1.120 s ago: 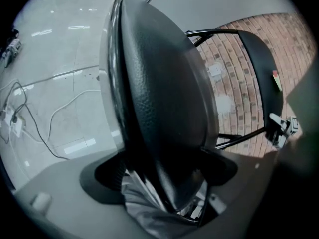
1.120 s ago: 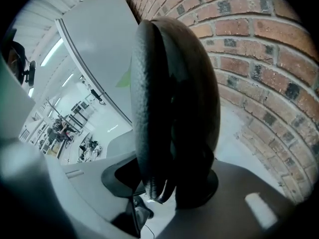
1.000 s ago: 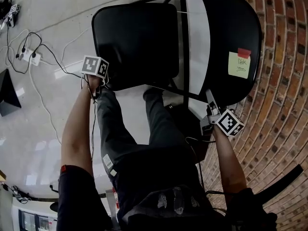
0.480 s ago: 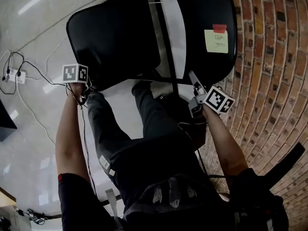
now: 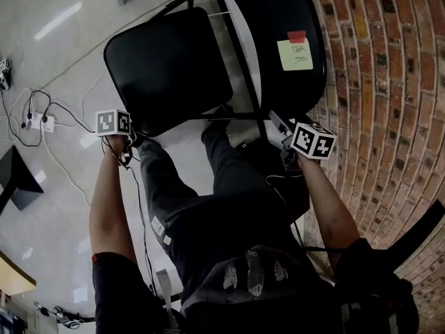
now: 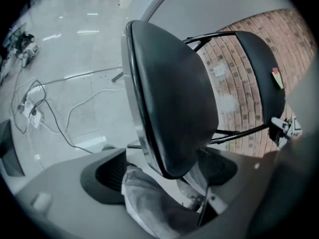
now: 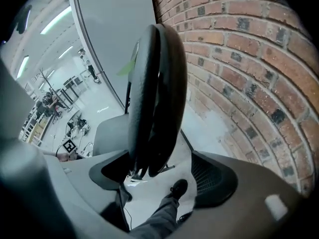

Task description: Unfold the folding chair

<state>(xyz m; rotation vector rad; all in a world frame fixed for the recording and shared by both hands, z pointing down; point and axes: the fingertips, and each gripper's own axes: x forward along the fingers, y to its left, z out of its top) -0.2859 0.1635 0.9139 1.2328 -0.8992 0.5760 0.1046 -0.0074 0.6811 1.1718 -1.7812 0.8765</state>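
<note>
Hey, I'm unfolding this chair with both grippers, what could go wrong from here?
1. The right gripper has just been opening its jaws. The backrest sits between them unpressed, and the left gripper is open around the seat, so the chair could tip or fold back.
2. A shoe stands close by; a slipping chair might hit it.

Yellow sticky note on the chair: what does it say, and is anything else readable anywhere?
Sticky note on the chair back: handwriting, too small to read.
White tag on the trousers: print too small to read.
Left cube, right cube: black-and-white square patterns, no words.
Nothing here can be quoted.
</note>
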